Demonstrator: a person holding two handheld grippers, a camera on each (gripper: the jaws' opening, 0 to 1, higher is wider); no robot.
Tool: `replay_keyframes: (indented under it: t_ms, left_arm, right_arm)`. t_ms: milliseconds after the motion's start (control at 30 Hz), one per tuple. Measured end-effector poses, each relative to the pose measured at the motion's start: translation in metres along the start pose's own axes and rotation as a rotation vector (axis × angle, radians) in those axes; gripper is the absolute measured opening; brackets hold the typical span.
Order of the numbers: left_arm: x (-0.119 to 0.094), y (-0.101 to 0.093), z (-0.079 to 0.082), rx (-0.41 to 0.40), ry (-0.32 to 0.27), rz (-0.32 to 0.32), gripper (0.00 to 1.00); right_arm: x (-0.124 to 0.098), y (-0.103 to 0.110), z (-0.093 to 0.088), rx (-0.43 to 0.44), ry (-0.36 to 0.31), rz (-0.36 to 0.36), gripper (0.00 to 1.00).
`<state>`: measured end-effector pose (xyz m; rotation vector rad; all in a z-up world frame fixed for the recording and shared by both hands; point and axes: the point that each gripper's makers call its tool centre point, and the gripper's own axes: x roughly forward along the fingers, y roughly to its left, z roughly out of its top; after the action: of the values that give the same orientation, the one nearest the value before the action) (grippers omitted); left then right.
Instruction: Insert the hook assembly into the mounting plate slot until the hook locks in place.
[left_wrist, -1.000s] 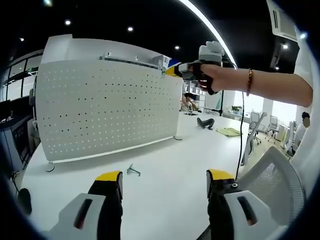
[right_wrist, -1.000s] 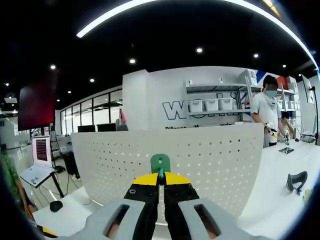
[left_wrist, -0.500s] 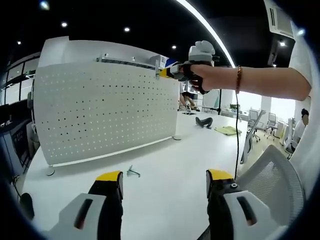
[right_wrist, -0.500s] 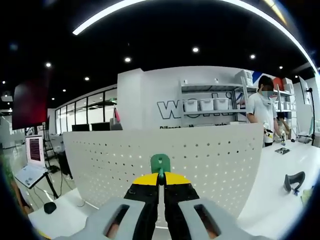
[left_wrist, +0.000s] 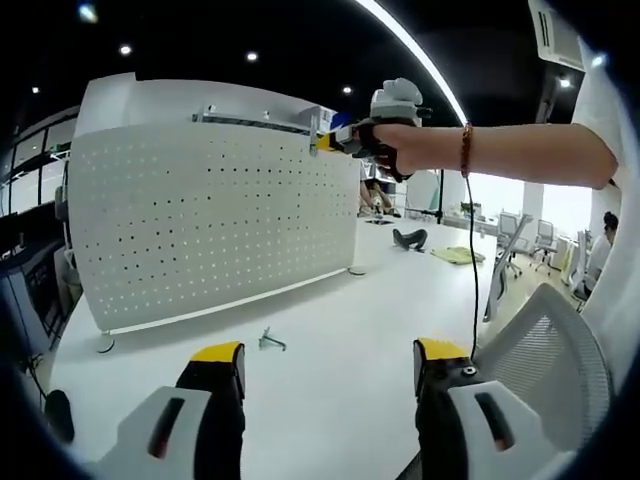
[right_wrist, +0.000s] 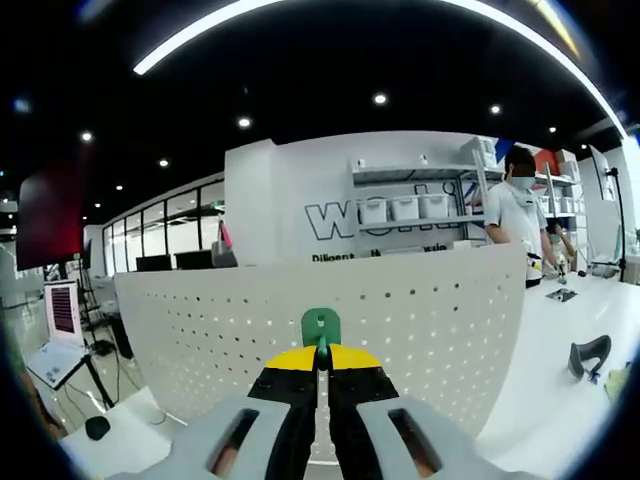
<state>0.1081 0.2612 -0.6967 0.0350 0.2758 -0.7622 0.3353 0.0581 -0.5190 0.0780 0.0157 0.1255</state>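
A white perforated mounting plate (left_wrist: 210, 225) stands upright on the white table (left_wrist: 330, 350); it also spans the right gripper view (right_wrist: 400, 320). My right gripper (right_wrist: 320, 352) is shut on a green hook assembly (right_wrist: 320, 326), held in front of the plate's upper part. In the left gripper view, that right gripper (left_wrist: 335, 142) is at the plate's top right corner, held by a person's hand (left_wrist: 390, 150). My left gripper (left_wrist: 328, 365) is open low over the table, nothing between its jaws. A small metal hook (left_wrist: 268, 341) lies on the table in front of the plate.
A grey mesh chair (left_wrist: 545, 350) stands at the table's right edge. A dark object (left_wrist: 410, 238) and yellow-green cloth (left_wrist: 455, 256) lie farther back on the table. A person (right_wrist: 525, 225) stands behind the plate at right. A black mouse (right_wrist: 97, 427) lies at lower left.
The right gripper with the green hook has shifted leftward along the plate's top edge. The left gripper stays open and still over the table.
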Motion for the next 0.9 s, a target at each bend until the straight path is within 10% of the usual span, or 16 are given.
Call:
replay_keyframes:
  t_ms: [900]
  left_arm:
    - [-0.001,0.009,-0.007,-0.021,0.021,0.017,0.70]
  right_arm:
    - [0.032,-0.007,0.000,0.017,0.015,-0.028,0.01]
